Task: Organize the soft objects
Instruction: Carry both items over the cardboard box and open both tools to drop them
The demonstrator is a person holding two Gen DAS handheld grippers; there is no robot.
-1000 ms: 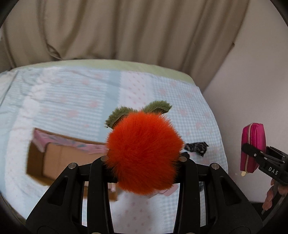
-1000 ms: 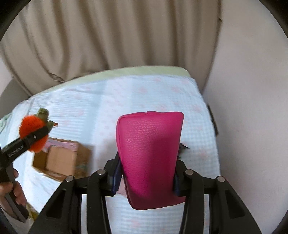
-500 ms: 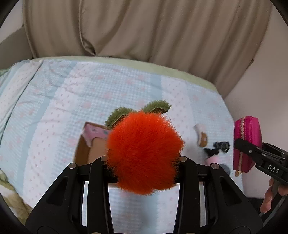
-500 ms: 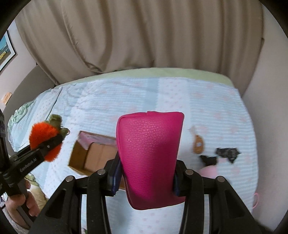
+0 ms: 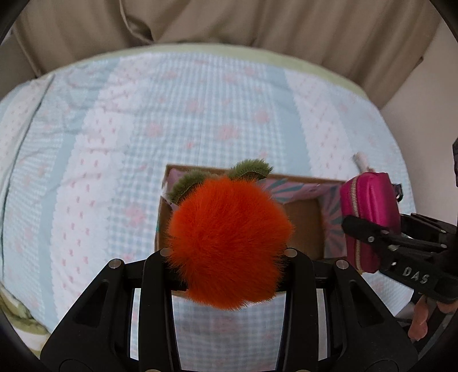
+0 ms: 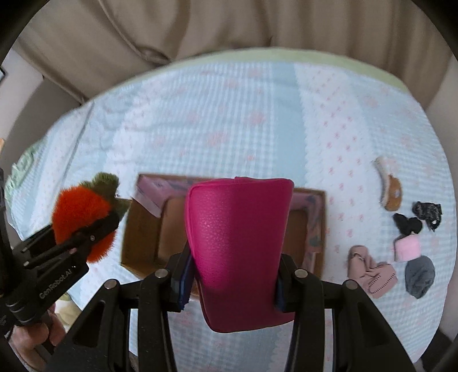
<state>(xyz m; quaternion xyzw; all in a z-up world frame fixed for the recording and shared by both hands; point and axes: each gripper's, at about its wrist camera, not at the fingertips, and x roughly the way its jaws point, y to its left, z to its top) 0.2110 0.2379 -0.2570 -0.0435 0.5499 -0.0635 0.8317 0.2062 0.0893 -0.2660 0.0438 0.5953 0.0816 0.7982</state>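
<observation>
My left gripper (image 5: 226,251) is shut on a fluffy orange plush with green leaves (image 5: 229,237), held above the near left part of an open cardboard box (image 5: 304,213) on the bed. My right gripper (image 6: 233,269) is shut on a magenta zip pouch (image 6: 237,237), held above the same box (image 6: 143,226). The pouch also shows in the left wrist view (image 5: 370,220), at the box's right side. The plush shows in the right wrist view (image 6: 83,217), left of the box.
Several small soft items lie on the checked bedspread (image 6: 229,128) right of the box: a brown and white piece (image 6: 390,190), black pieces (image 6: 408,224), a pink pad (image 6: 406,249), a pink cloth (image 6: 370,271), a grey cloth (image 6: 419,276). Beige curtain (image 5: 229,23) behind the bed.
Both grippers have swung left and come in over the cardboard box, still holding the plush and the pouch. The box now sits right under them and looks larger.
</observation>
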